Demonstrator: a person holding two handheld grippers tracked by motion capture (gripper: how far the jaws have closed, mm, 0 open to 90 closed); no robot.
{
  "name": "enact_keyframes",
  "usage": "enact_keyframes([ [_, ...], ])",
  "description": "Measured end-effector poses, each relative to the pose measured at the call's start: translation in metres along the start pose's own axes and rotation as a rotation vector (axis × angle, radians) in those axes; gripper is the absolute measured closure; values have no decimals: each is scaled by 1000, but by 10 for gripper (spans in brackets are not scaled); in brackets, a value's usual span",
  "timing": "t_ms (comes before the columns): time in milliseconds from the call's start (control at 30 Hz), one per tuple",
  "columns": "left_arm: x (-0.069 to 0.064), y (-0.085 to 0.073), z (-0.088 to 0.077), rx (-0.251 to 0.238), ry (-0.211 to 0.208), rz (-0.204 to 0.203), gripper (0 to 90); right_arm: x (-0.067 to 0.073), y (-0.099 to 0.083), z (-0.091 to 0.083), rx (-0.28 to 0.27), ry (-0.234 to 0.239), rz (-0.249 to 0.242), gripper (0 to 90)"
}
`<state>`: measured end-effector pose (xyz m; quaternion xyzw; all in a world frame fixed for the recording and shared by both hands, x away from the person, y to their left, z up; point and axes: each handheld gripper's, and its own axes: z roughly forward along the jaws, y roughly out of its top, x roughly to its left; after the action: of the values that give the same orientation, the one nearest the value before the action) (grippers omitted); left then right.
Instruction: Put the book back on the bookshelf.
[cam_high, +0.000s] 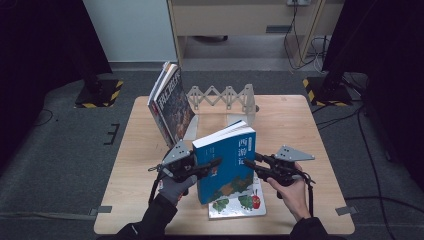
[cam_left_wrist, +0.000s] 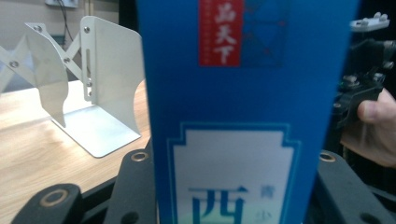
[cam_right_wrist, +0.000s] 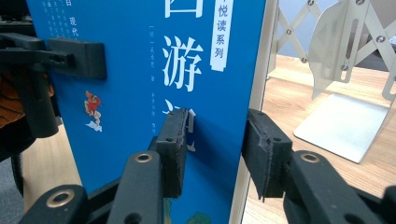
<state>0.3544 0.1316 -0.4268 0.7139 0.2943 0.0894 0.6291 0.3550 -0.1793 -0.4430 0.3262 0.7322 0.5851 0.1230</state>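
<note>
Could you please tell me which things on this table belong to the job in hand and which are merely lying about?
In the job:
blue book, held upright
left tongs and right tongs, one at each side of it
white folding book rack

Lying about:
picture book flat under the blue one
books leaning at the rack's left end

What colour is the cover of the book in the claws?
Blue cover, clearest in the right gripper view.

Both hands reach in from the bottom, the gloved left hand (cam_high: 176, 187) with its left gripper (cam_high: 212, 163) and the bare right hand (cam_high: 292, 192) with its right gripper (cam_high: 251, 162), both clamped and pointing inward.
</note>
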Motion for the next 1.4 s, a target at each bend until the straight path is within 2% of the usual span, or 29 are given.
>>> enact_keyframes([
  [200, 2, 4, 5, 10, -17, 0, 561, 0, 0, 1, 0, -1, -1, 605],
  [700, -1, 8, 11, 40, 1, -4, 600, -2, -1, 2, -4, -6, 5, 603],
  [867, -5, 14, 11, 76, -5, -10, 606, -5, -4, 5, -16, 2, 33, 552],
  [933, -5, 16, 10, 84, -4, -19, 608, -7, -6, 6, 1, -4, 40, 487],
  [1033, -5, 18, 9, 97, 8, -39, 609, -14, -11, 4, 3, -38, 64, 398],
  [1133, -6, 22, 9, 105, 11, -55, 610, -25, -14, -2, 9, -99, 87, 353],
  [1233, -9, 28, 8, 109, 4, -54, 611, -37, -18, -8, 51, -175, 90, 346],
  [1400, -12, 36, 6, 105, 9, -59, 611, -53, -26, -20, 90, -297, 93, 329],
])
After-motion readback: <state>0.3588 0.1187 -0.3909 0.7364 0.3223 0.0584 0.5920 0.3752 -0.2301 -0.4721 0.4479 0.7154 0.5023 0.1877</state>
